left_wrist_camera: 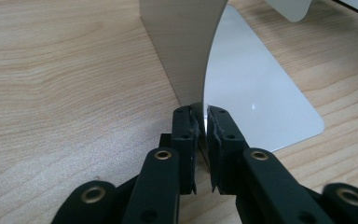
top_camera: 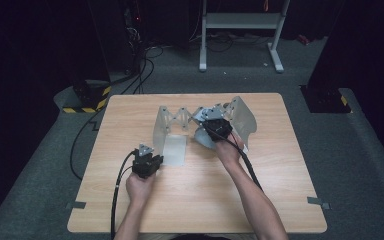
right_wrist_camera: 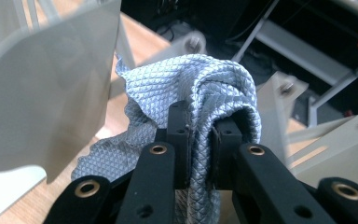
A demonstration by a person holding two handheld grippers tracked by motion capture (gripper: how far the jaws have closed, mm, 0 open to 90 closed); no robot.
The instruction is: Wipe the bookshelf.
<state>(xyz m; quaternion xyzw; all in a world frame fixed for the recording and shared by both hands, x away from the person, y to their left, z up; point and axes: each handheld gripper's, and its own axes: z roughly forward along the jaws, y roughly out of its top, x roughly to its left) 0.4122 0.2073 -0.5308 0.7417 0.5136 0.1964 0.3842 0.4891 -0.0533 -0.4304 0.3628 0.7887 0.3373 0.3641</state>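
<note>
With the left tool (left_wrist_camera: 204,122) clamped on the rack (top_camera: 169,127) panel, keep the right tool (right_wrist_camera: 204,122) pinching the cloth (right_wrist_camera: 205,88) firmly while lifting clear.

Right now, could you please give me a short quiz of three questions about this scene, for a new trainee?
1. True or false: the right gripper is shut on the grey cloth.
2. What does the left gripper pinch? A) a cable B) the lower edge of the folding rack's upright end panel C) the cloth
3. In the high view, on which surface does the folding rack stand?

Key:
1. True; a bunched fold of the cloth sits between its jaws.
2. B; the jaws are closed on the thin panel edge, beside the flat foot plate.
3. On the wooden table.
</note>
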